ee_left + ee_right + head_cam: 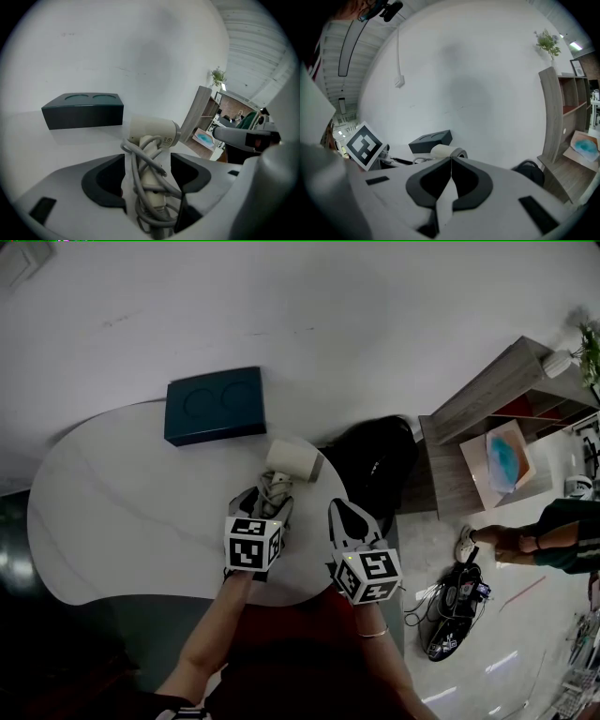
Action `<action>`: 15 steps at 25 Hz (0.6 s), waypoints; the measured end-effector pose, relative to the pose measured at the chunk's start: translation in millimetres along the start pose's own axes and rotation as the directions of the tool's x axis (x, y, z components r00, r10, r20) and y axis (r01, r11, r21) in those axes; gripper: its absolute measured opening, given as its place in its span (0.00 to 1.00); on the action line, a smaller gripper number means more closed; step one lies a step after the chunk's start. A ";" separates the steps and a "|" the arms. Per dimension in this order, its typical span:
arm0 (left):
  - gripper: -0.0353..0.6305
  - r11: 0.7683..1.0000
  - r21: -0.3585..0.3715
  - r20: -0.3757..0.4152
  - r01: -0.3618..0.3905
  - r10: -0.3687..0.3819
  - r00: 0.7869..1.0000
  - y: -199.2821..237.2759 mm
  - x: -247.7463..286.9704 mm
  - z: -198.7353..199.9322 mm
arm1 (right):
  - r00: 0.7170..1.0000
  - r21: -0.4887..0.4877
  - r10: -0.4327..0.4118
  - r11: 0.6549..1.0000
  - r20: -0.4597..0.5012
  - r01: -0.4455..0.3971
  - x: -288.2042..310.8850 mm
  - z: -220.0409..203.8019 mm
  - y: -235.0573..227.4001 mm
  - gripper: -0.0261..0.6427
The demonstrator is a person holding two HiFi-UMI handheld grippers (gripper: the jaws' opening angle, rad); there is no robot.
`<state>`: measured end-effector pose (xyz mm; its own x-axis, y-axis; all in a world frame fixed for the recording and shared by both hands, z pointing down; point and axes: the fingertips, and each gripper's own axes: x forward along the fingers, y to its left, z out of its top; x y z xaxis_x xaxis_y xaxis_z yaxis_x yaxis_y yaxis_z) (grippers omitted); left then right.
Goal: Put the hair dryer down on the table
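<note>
On the counter [103, 521] | dryer [152, 131] lies, handle between your left claw [147, 161], spread wide, seemingly not gripping | right claw [451, 164] closed, empty | step: release | next: withdraw left claw clear of cord [136, 173]

Plain white wall [281, 306] behind the rounded white table [103, 521]. At right, a wooden shelf unit [497, 395] bearing a potted plant [547, 43] stands on glossy pale floor [525, 643]; a black bag [375, 465] lies between it and the table.
</note>
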<state>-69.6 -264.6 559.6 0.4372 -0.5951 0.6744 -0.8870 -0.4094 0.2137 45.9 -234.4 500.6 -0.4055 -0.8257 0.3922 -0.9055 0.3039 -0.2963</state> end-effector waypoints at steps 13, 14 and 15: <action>0.47 0.999 0.038 0.077 0.008 -0.011 0.997 -1.5 -41.5 0.3 | 1.000 -0.025 0.007 1.000 0.023 -0.006 -14.6 -2.7 26.1 0.06; 0.47 0.999 0.037 0.084 0.012 -0.015 0.996 -2.3 -44.2 0.3 | 1.000 -0.029 0.007 1.000 0.027 -0.006 -16.0 -2.4 28.4 0.06; 0.47 0.999 0.038 0.091 0.014 -0.018 0.996 -2.9 -46.9 0.3 | 1.000 -0.032 0.008 0.999 0.030 -0.007 -17.5 -2.5 30.7 0.06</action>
<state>-87.4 -235.7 527.1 0.4646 -0.6479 0.6037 -0.8743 -0.4437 0.1967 24.9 -209.4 486.8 -0.4088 -0.8372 0.3632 -0.9061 0.3249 -0.2709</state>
